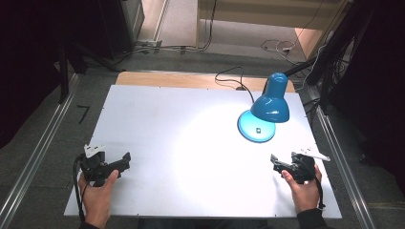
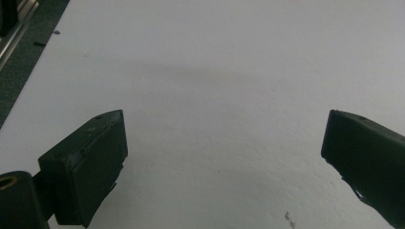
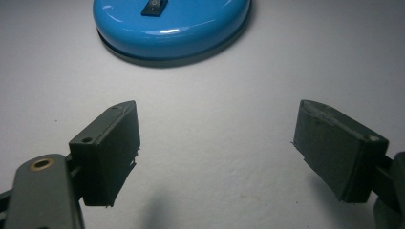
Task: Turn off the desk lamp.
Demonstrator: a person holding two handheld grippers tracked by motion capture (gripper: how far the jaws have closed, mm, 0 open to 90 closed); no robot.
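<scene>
Dark surroundings: grey carpet-like floor point(image 1: 43, 143), metal rails point(image 1: 33, 157) along both sides, loose cables point(image 1: 277, 46) at the far end. The worktop point(image 1: 181, 143) is a flat white rectangular board, matt and finely grained up close, with a strip of bare wood point(image 1: 191, 79) exposed along its far edge. A bright pool of light falls on its centre.

Desk lamp point(image 1: 267, 107): glossy blue, standing at about 2 o'clock on the worktop. Its base point(image 3: 172, 26) is a smooth round disc with a dark rim underneath and a small black rocker switch point(image 3: 154, 5) on top. The shade point(image 1: 271, 108) is a rounded bell tilted downward over the base. A thin black cord point(image 1: 234, 78) runs from it over the far edge.

Left gripper point(image 1: 126, 160): at 8 o'clock, black, held in the left hand point(image 1: 98, 193) with the forearm entering from the bottom edge. It points toward 3 o'clock, low over the board. In the left gripper view its jaws stand wide apart, released, with bare white surface between them. The pads are blunt black blocks.

Right gripper point(image 1: 275, 161): at 4 o'clock, held in the right hand point(image 1: 304, 188), a dark sleeve point(image 1: 310, 218) at the wrist. It points toward about 10 o'clock. In the right gripper view its jaws are likewise spread, grasping nothing; the lamp base lies ahead of them, apart from the tips.
</scene>
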